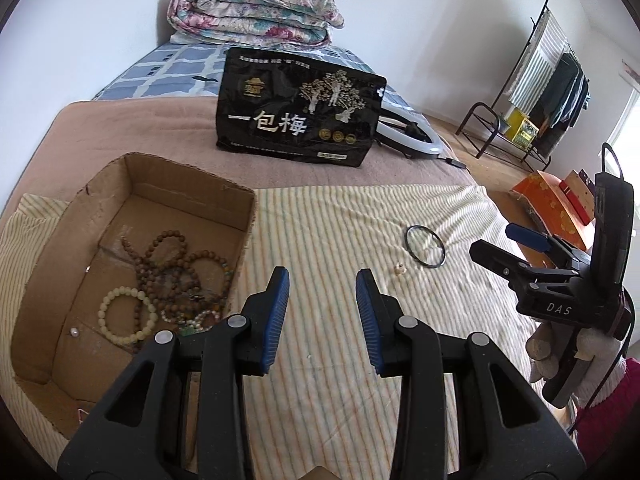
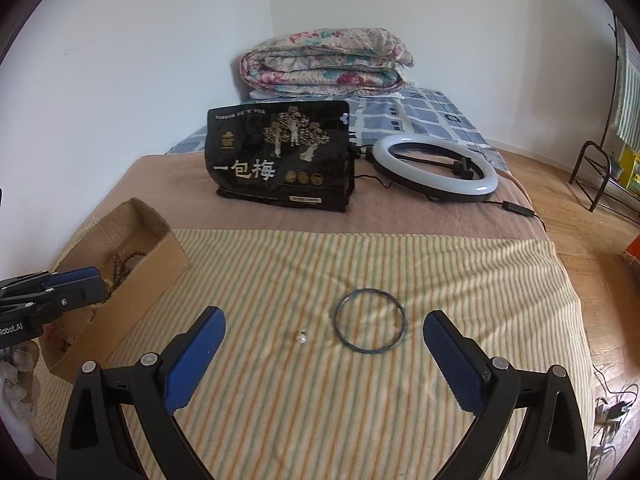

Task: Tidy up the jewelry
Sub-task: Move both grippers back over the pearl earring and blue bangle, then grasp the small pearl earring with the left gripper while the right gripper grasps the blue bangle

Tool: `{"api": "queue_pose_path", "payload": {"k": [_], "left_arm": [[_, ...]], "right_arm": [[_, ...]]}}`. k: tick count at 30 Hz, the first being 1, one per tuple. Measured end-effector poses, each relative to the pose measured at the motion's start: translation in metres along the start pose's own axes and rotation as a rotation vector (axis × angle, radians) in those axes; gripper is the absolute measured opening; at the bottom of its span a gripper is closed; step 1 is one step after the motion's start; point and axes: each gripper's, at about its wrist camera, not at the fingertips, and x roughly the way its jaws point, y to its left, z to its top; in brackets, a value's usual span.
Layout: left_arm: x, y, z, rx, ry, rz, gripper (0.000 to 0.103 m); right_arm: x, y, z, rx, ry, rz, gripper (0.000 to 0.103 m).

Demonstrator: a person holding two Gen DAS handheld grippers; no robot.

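the left tongs (image 1: 322,280) hang over the striped cloth (image 1: 340,360) with their blue pads (image 1: 280,312) apart and nothing between them. just to their left sits the box (image 1: 192,184), an open cardboard tray on the cloth; inside lie the beads (image 1: 176,264), brown strands tangled together, with a pale bracelet (image 1: 126,314) at the near side and a small pale ball (image 1: 73,332) beside it.

the right tongs (image 2: 324,330) are spread wide above the same cloth, empty. between their tips and slightly ahead lies the bangle (image 2: 369,327), a thin dark ring flat on the cloth. a small ring (image 2: 301,336) lies near its left side, apart from it. in the left view the bangle and the small ring are well apart from the box, with the right tongs above the cloth's right edge.

farther back on the bed stands a black bag (image 2: 280,156) with gold print, a ring light (image 2: 434,170) flat beside it, and a folded quilt (image 2: 324,62) by the wall. a clothes rack (image 1: 536,92) stands on the floor.
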Motion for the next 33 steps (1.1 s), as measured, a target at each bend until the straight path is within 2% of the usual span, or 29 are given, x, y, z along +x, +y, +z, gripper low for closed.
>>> {"api": "queue_pose_path", "payload": {"k": [14,22,24,33], "left_arm": [[0.07,-0.063,-0.005,0.095,0.077,-0.065,0.034],[0.116,-0.082,-0.012,0.129,0.127,-0.085,0.034],[0.126,-0.086,-0.013,0.141,0.134,-0.077,0.024],[0.158,-0.089,-0.015,0.173,0.144,-0.032,0.019]], "right_arm": [[0.034,-0.059,-0.027,0.016,0.062,0.003,0.099],[0.061,-0.067,-0.037,-0.022,0.106,0.05,0.085],[0.067,-0.067,-0.038,-0.031,0.111,0.058,0.085],[0.085,-0.066,-0.039,-0.059,0.13,0.085,0.084]]}}
